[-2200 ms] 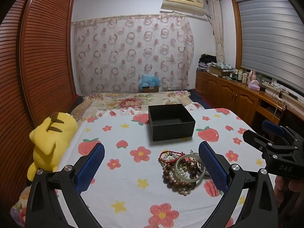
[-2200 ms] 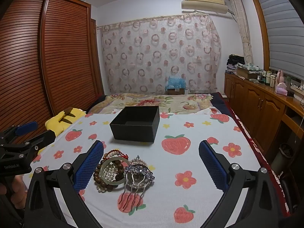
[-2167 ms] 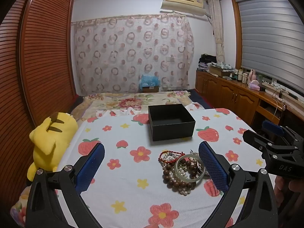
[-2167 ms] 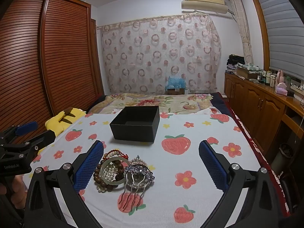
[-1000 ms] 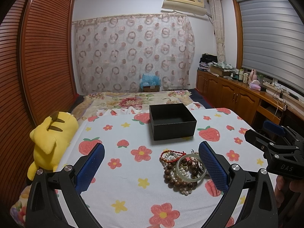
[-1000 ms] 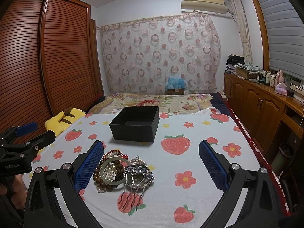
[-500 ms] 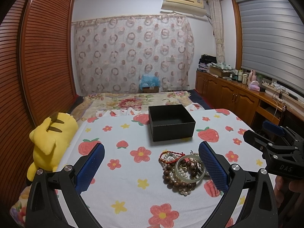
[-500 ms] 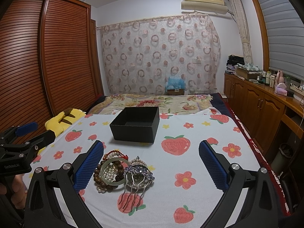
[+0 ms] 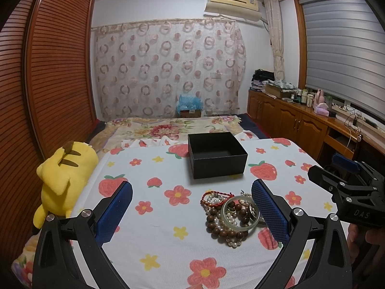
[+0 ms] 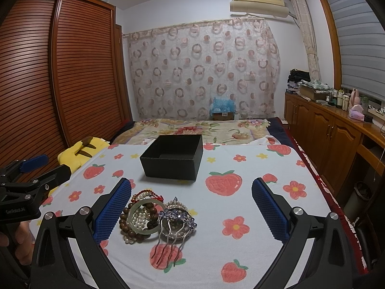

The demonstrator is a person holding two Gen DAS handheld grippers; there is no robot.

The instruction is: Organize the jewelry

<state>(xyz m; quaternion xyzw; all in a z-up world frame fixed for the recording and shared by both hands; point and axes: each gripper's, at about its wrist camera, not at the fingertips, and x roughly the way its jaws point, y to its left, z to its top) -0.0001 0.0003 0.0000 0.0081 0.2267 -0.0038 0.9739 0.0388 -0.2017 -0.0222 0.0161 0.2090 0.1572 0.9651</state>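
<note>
The left gripper holds its blue, mesh-textured fingers spread wide with nothing between them; the right gripper is spread just as wide and also empty. Each hovers over the white cloth printed with red strawberries and flowers that covers the worktop.

On this cloth lies a heap of jewelry: a pale green, glassy bangle resting on a string of round brown wooden beads, small white pearl strands, a braided red cord bracelet and a silver hair comb with blue-violet stones and long curved prongs. Beyond the heap, apart from it, stands an open, square black cardboard box, nothing seen inside.

A yellow plush toy lies at the cloth's left edge. The right gripper's body reads "DAS"; the left's reads "GenRobot.AI".
</note>
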